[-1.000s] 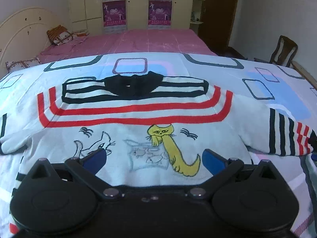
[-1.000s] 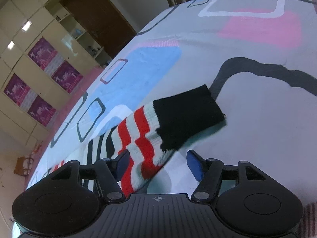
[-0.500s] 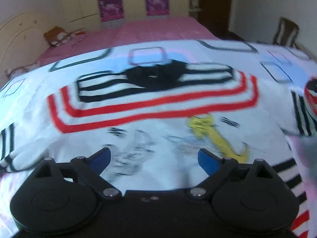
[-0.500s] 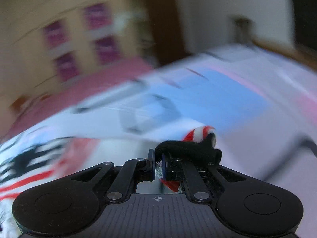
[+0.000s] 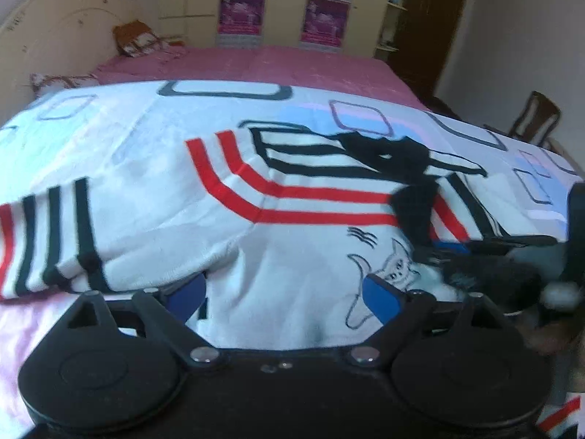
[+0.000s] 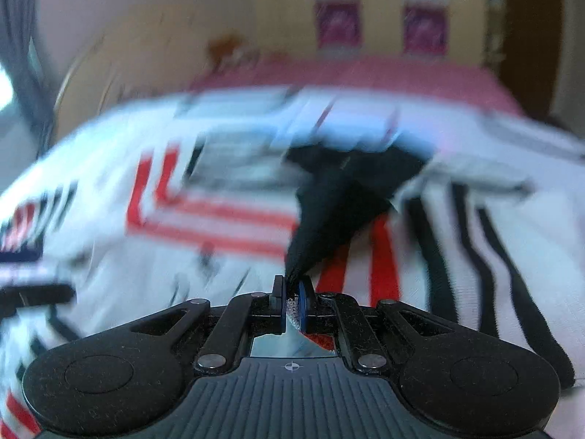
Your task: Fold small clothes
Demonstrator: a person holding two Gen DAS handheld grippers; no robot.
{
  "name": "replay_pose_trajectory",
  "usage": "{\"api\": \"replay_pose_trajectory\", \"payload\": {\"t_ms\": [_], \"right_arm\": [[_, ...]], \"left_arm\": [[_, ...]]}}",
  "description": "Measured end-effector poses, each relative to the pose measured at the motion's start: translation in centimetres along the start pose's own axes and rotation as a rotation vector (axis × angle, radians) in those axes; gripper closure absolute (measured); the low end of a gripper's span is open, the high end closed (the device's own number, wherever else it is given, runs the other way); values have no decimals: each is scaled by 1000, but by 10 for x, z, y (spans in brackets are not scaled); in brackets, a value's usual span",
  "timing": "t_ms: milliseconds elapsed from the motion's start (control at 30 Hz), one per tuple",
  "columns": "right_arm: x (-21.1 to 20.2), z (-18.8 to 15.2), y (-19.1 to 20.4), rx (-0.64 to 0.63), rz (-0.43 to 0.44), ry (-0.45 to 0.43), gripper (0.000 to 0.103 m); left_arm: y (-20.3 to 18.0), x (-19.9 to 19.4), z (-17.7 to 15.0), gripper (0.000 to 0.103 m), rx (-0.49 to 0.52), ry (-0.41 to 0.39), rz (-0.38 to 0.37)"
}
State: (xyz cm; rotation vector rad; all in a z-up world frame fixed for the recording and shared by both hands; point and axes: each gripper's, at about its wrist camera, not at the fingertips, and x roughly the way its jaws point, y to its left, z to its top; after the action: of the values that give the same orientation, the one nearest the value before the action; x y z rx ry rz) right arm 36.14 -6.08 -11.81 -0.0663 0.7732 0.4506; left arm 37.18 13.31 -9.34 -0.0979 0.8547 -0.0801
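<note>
A small white sweater (image 5: 292, 219) with red and black stripes and cat drawings lies front up on the patterned bedspread (image 5: 109, 117). My left gripper (image 5: 285, 298) is open just above the sweater's lower hem. The left striped sleeve (image 5: 47, 234) lies flat beside it. My right gripper (image 6: 291, 305) is shut on the black cuff (image 6: 329, 219) of the right sleeve and holds it over the sweater's chest. That gripper also shows in the left wrist view (image 5: 475, 252), with the cuff (image 5: 416, 208) hanging from it.
A pink bed sheet (image 5: 256, 66) and pillows (image 5: 135, 40) lie beyond the bedspread. A wooden chair (image 5: 533, 120) stands at the right. Wardrobes with posters (image 5: 241, 11) line the far wall.
My right gripper has closed on the right sleeve's cuff and carried it left across the sweater's front. My left gripper has shifted left along the hem and stays open.
</note>
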Motion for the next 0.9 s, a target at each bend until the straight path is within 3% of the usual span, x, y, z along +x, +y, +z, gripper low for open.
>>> {"api": "replay_pose_trajectory", "payload": {"t_ms": [67, 133, 167, 200, 300, 433, 567, 667, 767, 867, 900], "right_arm": [[-5, -9, 21, -85, -68, -17, 33], [-20, -16, 21, -62, -54, -22, 33], [-26, -20, 13, -29, -68, -23, 42], [-37, -27, 4, 9, -69, -25, 57], [-68, -40, -36, 130, -112, -40, 83], [-118, -64, -95, 316, -241, -25, 83], [-143, -74, -140, 429, -326, -12, 83], [-145, -75, -161, 479, -327, -29, 83], [-139, -72, -171, 503, -317, -39, 83], [-135, -70, -177, 512, -305, -48, 83], [-133, -72, -179, 512, -305, -45, 83]], "left_arm": [[-3, 5, 0, 12, 9, -7, -30], [-10, 11, 1, 18, 11, -13, -69], [-16, 18, 4, 21, 11, -6, -98], [-21, 24, 6, 25, 8, 0, -130], [-40, 46, 12, 32, 10, 11, -213], [-52, 78, 21, 37, -14, 45, -207], [-55, 82, 32, 41, 28, 17, -115], [-52, 78, 34, 35, 39, -1, -84], [-55, 85, 36, 30, 39, 24, -112], [-58, 100, 38, 37, 43, 49, -111], [-58, 105, 38, 45, 36, 51, -119]]}}
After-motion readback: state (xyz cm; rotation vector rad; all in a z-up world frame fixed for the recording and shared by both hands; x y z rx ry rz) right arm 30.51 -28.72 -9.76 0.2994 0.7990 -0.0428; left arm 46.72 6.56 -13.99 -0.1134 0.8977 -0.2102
